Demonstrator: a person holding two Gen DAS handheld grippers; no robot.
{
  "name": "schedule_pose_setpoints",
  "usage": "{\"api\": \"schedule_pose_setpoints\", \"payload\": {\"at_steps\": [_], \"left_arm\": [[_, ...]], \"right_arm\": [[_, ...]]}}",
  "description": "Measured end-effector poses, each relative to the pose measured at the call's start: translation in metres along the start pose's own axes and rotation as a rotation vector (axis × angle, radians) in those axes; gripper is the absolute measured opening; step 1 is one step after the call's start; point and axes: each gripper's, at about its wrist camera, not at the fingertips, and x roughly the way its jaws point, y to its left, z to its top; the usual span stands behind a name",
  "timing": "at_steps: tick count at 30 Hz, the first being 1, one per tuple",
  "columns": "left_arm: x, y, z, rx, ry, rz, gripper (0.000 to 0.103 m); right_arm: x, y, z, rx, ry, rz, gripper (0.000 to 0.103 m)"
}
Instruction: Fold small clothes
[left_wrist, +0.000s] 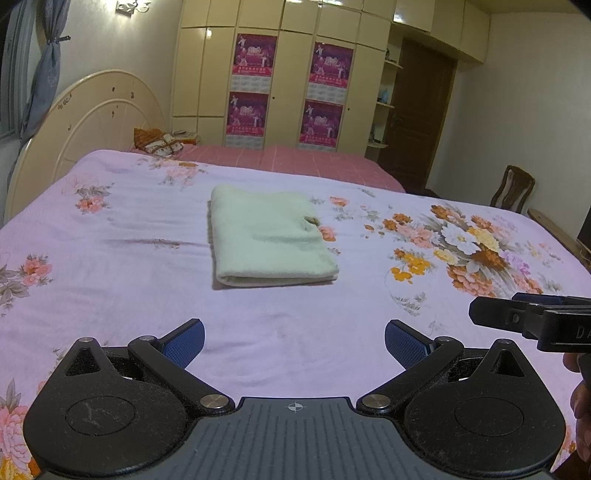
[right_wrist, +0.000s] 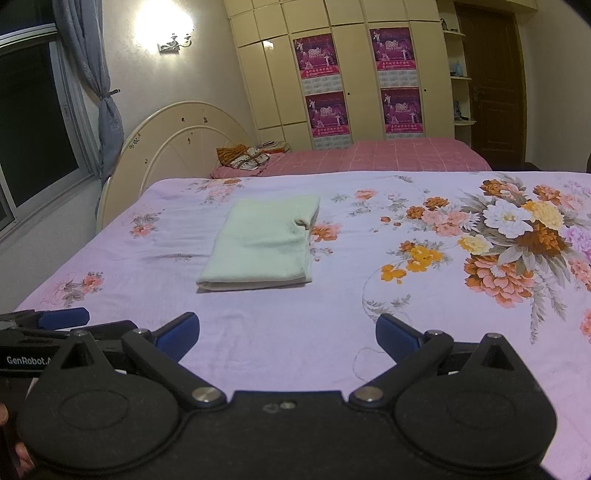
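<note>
Looks to me like the fold is done, or nearly: the pale green cloth (left_wrist: 271, 236) lies as a neat rectangle on the floral bedsheet (left_wrist: 110, 295), rolled fold edge toward me, open layers on its right side. I'm parked back from it w/ both tools clear.

Left gripper (left_wrist: 294, 341): fingers spread wide, blue pads (left_wrist: 184, 341) apart, nothing btwn them, touching nothing. Right gripper (right_wrist: 287, 334): same, splayed wide and empty, over bare sheet, well apart from the cloth. The two tools sit side by side, near each other.

There's a small dark notch at the cloth's right edge, maybe a tag or a tucked corner; too blurry to tell.

Next move, as I judge it: either one more fold, pinching the near corners w/ both tools, or tidy that notch and call it finished.
</note>
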Motion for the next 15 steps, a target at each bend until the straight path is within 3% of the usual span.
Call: {"api": "schedule_pose_setpoints", "payload": {"at_steps": [15], "left_arm": [[-0.0037, -0.0015, 0.0016, 0.01, -0.054, -0.048, 0.103]], "right_arm": [[-0.0011, -0.0026, -0.0006, -0.003, -0.001, -0.002, 0.102]]}}
